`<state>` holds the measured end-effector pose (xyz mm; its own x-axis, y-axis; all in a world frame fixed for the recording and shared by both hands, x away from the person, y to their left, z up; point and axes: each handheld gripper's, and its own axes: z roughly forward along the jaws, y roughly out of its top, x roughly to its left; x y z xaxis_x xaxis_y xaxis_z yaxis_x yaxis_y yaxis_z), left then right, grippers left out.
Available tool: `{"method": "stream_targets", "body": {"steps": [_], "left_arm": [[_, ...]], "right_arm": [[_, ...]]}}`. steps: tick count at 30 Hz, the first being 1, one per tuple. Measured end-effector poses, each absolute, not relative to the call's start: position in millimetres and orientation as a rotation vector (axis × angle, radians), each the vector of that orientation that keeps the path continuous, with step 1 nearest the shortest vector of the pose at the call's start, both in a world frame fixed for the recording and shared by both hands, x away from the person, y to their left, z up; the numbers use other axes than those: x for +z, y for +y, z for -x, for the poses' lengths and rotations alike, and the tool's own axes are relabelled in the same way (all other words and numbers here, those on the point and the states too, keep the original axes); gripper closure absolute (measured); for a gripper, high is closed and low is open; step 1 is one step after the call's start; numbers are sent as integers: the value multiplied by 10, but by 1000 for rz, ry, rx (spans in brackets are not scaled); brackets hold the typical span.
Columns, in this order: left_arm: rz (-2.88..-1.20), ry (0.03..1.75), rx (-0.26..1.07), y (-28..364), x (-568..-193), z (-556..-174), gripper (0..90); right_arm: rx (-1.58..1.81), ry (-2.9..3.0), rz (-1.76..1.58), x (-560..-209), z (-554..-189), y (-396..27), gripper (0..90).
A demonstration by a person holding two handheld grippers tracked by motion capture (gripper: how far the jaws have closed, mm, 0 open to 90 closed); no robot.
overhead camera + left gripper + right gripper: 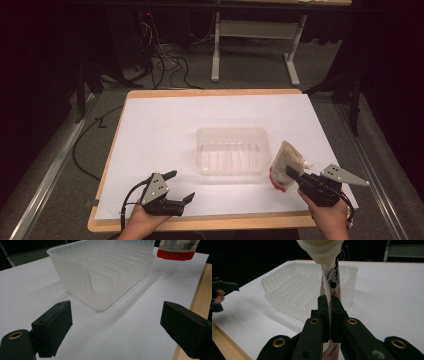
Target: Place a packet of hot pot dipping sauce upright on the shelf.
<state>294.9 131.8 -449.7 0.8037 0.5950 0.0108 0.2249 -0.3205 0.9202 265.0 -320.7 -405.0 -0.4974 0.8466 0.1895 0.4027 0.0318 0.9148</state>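
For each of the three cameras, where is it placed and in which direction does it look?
High view: above the person's side, looking forward and down on the table; both hands, left gripper, right gripper.
Left gripper view: rides the left gripper, looking between its wide-apart jaws at the clear tray.
Right gripper view: rides the right gripper, looking along jaws closed on the pouch.
Shared: all three show tray and pouch.

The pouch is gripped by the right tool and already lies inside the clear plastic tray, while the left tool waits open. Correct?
Not quite. The pouch is held by the right tool outside the clear plastic tray, beside its right end, as the high view shows. The left tool does wait open.
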Motion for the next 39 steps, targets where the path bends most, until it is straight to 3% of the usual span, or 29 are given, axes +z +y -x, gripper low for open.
{"method": "stream_targets", "body": {"steps": [19,39], "left_arm": [[-1897,630,438,1353,-4497,-2932,111],[-1879,643,443,1444,-4482,-2896,111]], "right_arm": [[1529,1952,-1186,-4000,-2637,-2917,900],[1570,1980,-1185,-3898,-2862,-2363,900]]}}
